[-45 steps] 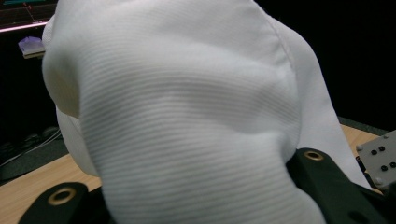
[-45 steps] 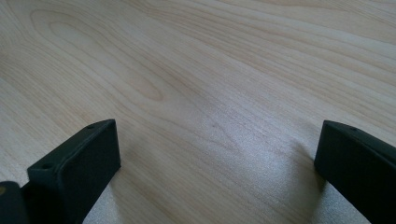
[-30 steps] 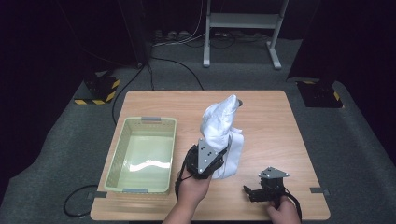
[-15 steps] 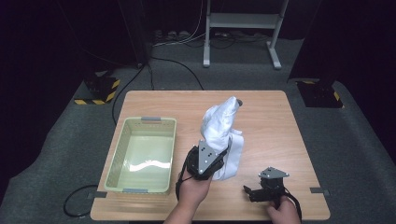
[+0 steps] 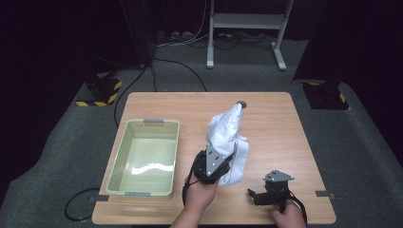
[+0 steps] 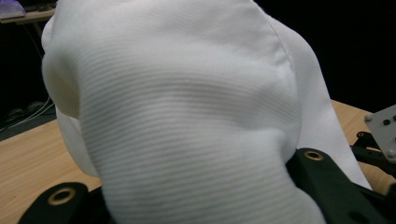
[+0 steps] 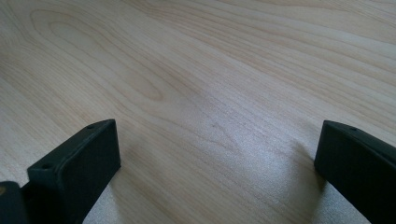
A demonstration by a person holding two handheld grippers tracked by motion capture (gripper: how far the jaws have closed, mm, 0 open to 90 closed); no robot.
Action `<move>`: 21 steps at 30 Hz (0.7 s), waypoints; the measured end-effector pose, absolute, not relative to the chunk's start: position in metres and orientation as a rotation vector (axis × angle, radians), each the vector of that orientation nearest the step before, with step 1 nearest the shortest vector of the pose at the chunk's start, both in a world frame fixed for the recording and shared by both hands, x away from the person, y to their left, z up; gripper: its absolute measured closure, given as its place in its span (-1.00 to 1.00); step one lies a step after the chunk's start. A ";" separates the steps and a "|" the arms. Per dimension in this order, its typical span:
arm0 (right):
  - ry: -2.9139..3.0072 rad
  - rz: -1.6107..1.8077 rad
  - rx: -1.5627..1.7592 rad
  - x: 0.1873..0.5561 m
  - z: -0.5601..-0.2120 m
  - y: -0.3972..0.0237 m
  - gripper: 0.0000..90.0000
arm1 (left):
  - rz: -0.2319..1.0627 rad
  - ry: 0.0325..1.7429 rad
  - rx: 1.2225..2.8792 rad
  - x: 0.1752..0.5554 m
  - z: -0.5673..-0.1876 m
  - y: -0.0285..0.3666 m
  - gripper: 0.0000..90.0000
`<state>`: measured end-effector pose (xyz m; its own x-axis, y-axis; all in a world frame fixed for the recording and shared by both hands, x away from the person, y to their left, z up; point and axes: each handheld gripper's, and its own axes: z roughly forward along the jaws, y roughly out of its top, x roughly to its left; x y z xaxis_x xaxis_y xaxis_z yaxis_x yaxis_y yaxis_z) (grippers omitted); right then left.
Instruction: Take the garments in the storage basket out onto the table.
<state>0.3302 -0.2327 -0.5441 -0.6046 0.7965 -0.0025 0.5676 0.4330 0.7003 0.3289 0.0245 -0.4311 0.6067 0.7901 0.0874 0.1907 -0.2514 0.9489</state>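
High view: white cloth (image 5: pixel 227 133) clamped in left hand-held gripper (image 5: pixel 215 164).

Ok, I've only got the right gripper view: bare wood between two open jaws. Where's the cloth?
Observer: The white cloth is clamped in the left gripper, which is shut on it, with the cloth bunched up above the table.
Operator: Is my right gripper anywhere near it?
Observer: No, the right gripper sits open by the table's near right edge, apart from the cloth.
Operator: Is there somewhere to drop the cloth?
Observer: A pale green basket stands on the left side of the table, with nothing in it.
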 end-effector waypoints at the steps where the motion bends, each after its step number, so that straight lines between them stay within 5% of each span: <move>1: 2.358 0.961 1.169 0.330 -0.544 -0.233 -1.00 | 0.698 0.806 1.773 0.330 -0.433 0.024 0.36; 21: 2.357 0.963 1.169 0.330 -0.544 -0.233 -1.00 | 0.641 0.879 1.847 0.353 -0.471 0.012 0.35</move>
